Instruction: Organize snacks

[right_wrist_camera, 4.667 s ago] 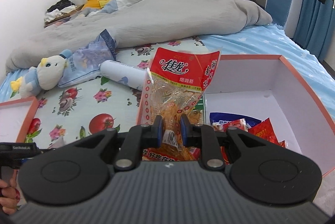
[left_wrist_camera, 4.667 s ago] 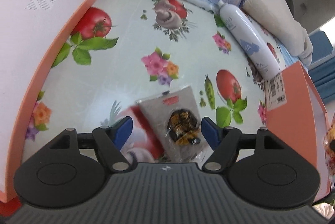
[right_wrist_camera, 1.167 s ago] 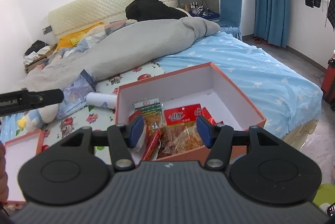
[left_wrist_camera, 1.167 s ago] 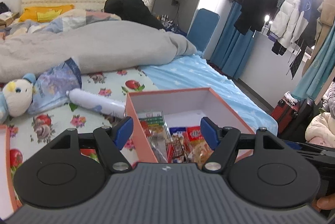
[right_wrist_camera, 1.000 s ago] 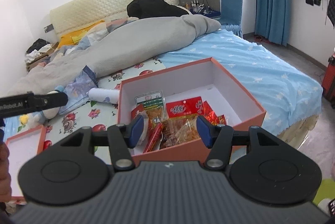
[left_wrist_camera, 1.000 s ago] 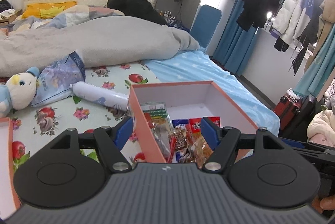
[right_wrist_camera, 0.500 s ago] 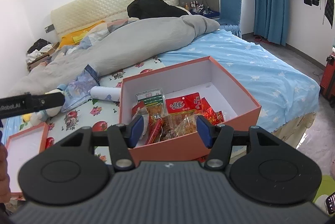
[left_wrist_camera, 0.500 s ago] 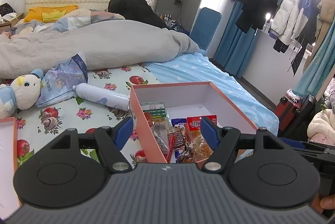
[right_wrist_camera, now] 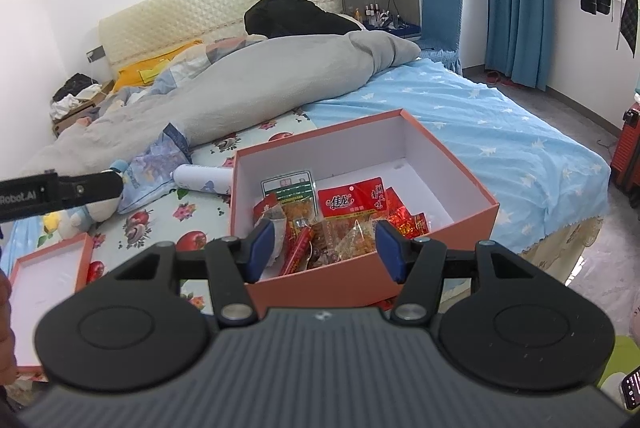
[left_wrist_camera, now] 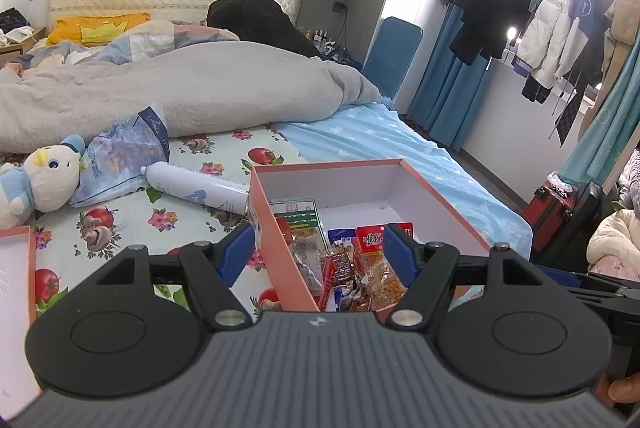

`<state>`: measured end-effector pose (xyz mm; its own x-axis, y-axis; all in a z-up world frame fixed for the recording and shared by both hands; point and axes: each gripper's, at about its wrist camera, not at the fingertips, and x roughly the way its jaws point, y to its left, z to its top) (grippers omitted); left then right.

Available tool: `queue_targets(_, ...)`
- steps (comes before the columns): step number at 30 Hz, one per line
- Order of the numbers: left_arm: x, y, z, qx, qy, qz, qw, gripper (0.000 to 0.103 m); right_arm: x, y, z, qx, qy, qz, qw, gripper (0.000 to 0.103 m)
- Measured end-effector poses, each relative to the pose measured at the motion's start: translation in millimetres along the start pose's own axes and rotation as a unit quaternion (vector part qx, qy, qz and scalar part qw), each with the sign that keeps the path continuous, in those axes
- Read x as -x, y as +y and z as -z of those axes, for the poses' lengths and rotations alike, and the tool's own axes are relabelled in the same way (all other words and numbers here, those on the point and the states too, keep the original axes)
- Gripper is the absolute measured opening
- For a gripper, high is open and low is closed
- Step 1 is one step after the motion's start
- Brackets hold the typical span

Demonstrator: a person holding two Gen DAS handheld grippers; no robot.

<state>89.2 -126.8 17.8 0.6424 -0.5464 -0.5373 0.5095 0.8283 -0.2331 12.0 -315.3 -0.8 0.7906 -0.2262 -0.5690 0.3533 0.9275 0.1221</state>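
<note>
My left gripper (left_wrist_camera: 316,254) has its blue pads wide apart and holds nothing. My right gripper (right_wrist_camera: 326,242) is also spread open and empty. Both hang above the near end of the orange box (right_wrist_camera: 452,164), touching nothing that I can see.

The box sits on the bed, partly on the flowery cloth (left_wrist_camera: 120,224) with red tomatoes and partly on the blue sheet (right_wrist_camera: 500,132) with white stars. The snacks (right_wrist_camera: 344,216) lie piled inside the box at its near end: a red packet (right_wrist_camera: 352,202), a green-and-white packet (right_wrist_camera: 290,190) and some see-through ones. The far end of the box is bare white.

Just beside the box's left wall lies a white spray can (left_wrist_camera: 196,190). Near it are a blue printed bag (left_wrist_camera: 120,164) and a soft toy (left_wrist_camera: 40,184). The box lid (right_wrist_camera: 48,280) lies well apart, at the left edge. A big grey blanket (left_wrist_camera: 180,92) covers the far part of the bed. Coats (left_wrist_camera: 560,12) hang by the blue curtains (right_wrist_camera: 516,32).

My gripper bodies hide the near wall of the box in the left view. I cannot read the packets. The lid is cut off in the left view.
</note>
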Motion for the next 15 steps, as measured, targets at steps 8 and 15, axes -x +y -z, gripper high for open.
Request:
queue_targets(8, 3, -5, -2, -0.012, -0.005, -0.021, 0.9997, 0.099, -2, -4, 1, -0.009, 0.004, 0.004, 1.000, 0.077)
queue_targets(15, -2, -6, -4, -0.008, 0.010, -0.028, 0.9995, 0.101, -6, -12, 0, -0.010, 0.001, 0.026, 1.000, 0.102)
